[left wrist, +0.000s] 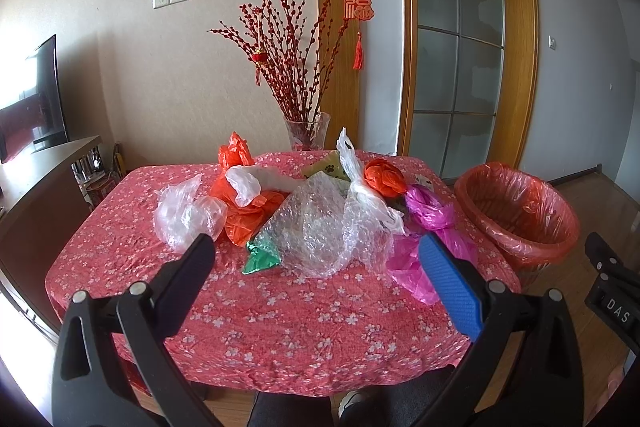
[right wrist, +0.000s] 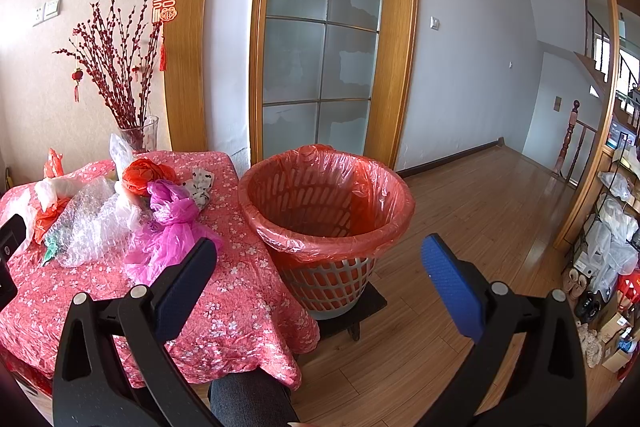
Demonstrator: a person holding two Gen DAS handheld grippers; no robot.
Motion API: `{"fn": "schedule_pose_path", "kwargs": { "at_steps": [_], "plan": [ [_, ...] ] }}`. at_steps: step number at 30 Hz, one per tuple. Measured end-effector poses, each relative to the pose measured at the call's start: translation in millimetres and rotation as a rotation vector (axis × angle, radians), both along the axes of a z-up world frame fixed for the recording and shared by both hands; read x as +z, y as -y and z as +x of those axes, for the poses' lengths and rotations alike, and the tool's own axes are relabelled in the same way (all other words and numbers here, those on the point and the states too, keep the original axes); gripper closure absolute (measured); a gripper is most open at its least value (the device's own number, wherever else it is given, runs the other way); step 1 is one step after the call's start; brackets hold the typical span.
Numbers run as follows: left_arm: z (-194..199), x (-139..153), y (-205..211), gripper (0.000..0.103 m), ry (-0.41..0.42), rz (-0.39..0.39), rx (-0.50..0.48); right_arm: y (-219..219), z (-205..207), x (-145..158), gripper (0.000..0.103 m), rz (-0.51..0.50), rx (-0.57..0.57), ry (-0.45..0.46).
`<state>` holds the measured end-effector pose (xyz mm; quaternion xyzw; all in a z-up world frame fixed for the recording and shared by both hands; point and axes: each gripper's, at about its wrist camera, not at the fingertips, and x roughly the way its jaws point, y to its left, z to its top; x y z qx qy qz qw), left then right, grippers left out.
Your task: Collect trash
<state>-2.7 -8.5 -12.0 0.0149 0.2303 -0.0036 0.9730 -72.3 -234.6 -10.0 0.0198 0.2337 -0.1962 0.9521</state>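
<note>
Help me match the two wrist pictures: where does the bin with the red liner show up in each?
Left wrist: the bin sits at the right edge, beside the table, past the magenta bag.
Right wrist: the bin stands centre frame, on a dark stand right of the table.
Shared landmark: the glass vase of red branches.

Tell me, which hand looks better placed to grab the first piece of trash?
Probably the left: its gripper hangs open right before the bubble wrap, while the right gripper faces the lined basket.
</note>
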Motion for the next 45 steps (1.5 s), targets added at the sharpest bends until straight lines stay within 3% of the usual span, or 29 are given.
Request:
{"fn": "schedule_pose_path", "kwargs": {
  "at_steps": [26,33,39,45],
  "plan": [
    [9,3,-5,0.004,-0.028,-0.007,-0.006,5,2,-1,0.002,0.003,0.001,-0.01],
    [23,-6,-27,0.004,-0.061,-0.005,0.067,-6,15,-2,0.002,0.014,0.036,-0.039],
    [45,-16,-74,0.004,-0.115,-0.027,0.18,-18,46,-12,0.003,0.082,0.171,-0.066],
    [67,-18,-129,0.004,-0.137,-0.066,0.29,-38,95,-18,0.021,0.139,0.292,-0.093]
  ]
}}
